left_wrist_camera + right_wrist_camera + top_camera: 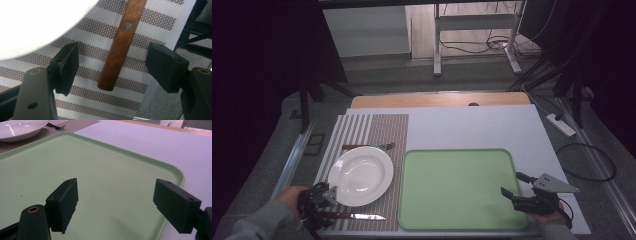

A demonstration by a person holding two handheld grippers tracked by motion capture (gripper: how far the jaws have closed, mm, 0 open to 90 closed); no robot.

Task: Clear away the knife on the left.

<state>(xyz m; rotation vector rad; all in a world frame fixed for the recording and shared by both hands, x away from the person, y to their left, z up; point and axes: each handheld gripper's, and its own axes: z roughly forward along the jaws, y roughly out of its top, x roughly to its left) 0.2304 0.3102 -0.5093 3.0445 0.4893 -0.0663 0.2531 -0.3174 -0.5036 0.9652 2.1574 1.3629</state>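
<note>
Risk lay in my left gripper [112, 66]: its jaws stood released astride the knife [121, 45] handle on the striped placemat [155, 21], close beside the plate [32, 22]. Misalignment could have nudged either. My right gripper [115, 205] hung unclenched over the tray [95, 170].

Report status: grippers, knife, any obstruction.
Left gripper open, straddling knife handle, pads clear. Right gripper open over green tray. Plate close beside handle.

knife handle [120, 47]: brown wood, smooth, one metal rivet
knife blade [366, 217]: bright metal
placemat [140, 22]: woven, striped, coarse mesh
plate [361, 175]: white, glossy glaze
tray [100, 195]: pale green plastic, matt, smooth
table [472, 127]: matt pale surface
</note>
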